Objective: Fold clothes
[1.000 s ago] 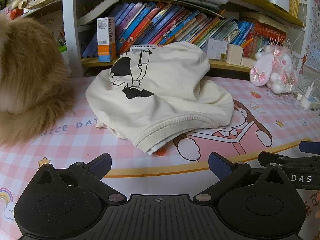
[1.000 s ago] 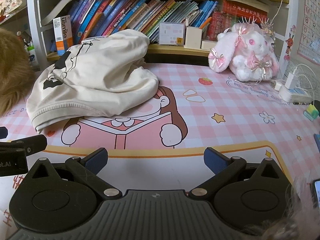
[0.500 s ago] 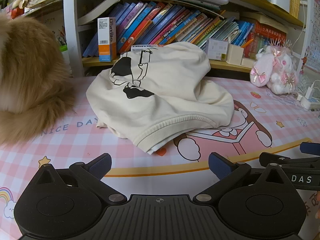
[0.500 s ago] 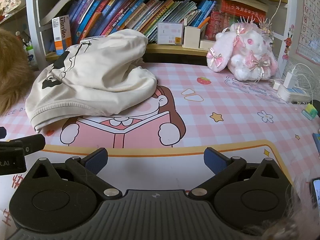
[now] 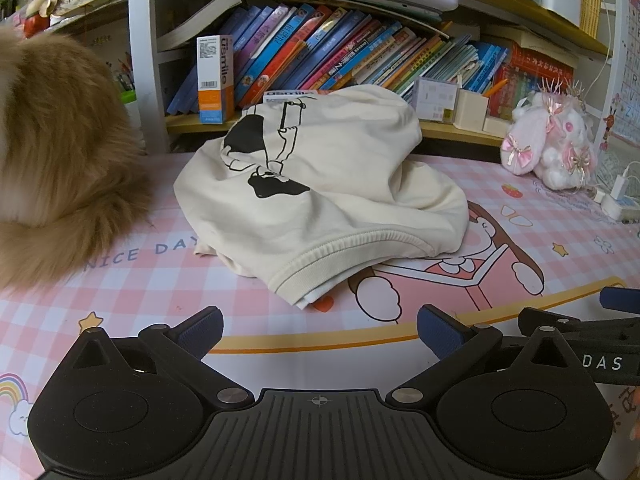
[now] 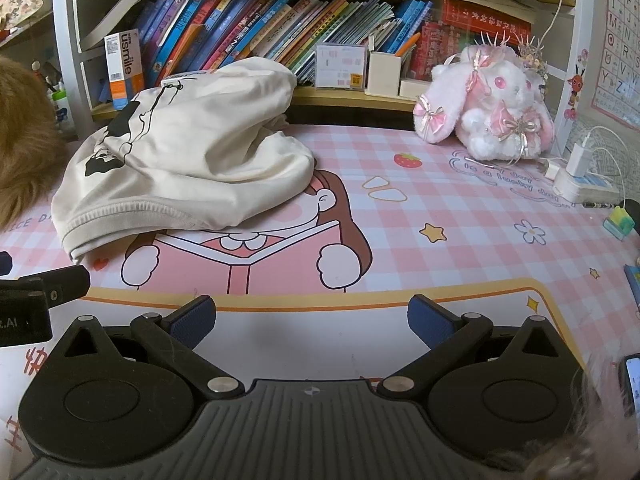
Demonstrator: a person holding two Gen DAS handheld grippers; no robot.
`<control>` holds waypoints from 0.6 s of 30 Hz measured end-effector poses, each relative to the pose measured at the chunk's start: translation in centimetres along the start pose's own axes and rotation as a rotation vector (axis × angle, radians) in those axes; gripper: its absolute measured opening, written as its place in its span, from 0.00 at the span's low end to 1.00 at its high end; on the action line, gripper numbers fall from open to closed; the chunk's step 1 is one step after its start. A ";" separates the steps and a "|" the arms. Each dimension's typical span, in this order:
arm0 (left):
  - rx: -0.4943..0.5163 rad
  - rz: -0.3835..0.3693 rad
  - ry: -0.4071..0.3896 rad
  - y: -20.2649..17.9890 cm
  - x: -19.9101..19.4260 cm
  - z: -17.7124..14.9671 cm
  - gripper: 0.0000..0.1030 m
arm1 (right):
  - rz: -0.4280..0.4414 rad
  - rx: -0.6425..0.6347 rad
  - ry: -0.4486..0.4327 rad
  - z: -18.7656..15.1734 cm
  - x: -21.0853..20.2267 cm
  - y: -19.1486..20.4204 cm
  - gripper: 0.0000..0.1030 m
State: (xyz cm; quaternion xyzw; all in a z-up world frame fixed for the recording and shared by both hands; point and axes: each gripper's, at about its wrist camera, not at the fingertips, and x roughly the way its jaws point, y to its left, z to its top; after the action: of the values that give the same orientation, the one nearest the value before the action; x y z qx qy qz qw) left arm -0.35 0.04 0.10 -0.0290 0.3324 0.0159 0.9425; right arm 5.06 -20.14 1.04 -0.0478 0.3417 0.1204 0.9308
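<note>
Lying in a crumpled heap toward the far left of the pink checked desk mat (image 5: 520, 208), the cream sweatshirt (image 5: 340, 184) with a black print rests just in front of the bookshelf (image 5: 320, 52), its ribbed hem turned toward the near side. Both the left gripper (image 5: 318, 326) and the right gripper (image 6: 312, 316) hover low over the near edge of the mat, fingers spread wide and grasping nothing, well apart from the garment. A pink plush rabbit (image 6: 492, 108) sits at the far right, and a tan furry mass (image 5: 52, 168) fills the left.
</note>
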 end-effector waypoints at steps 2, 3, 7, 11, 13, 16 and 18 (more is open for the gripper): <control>0.000 -0.001 0.000 0.0 -0.1 0.0 1.00 | 0.001 -0.001 0.000 0.0 0.0 0.0 1.00; -0.001 -0.002 0.000 0.0 -0.1 0.0 1.00 | 0.001 -0.002 -0.001 0.0 0.0 0.0 1.00; -0.002 -0.002 -0.003 0.1 -0.2 0.1 1.00 | 0.003 -0.003 0.000 0.0 0.0 0.1 1.00; -0.018 0.010 0.000 0.1 -0.1 0.1 1.00 | 0.006 -0.005 0.001 0.0 0.1 0.2 1.00; -0.029 0.013 0.010 0.1 -0.1 0.1 1.00 | 0.007 -0.005 0.004 0.0 0.1 0.3 1.00; -0.028 0.013 0.016 0.1 0.0 0.1 1.00 | 0.008 -0.005 0.006 -0.1 0.2 0.3 1.00; -0.027 0.016 0.020 0.0 0.1 0.1 1.00 | 0.009 -0.003 0.006 -0.1 0.2 0.3 1.00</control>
State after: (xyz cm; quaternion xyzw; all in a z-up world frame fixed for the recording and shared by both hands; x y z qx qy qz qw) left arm -0.23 0.08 0.07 -0.0391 0.3419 0.0274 0.9385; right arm 5.11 -19.85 0.84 -0.0482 0.3447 0.1252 0.9291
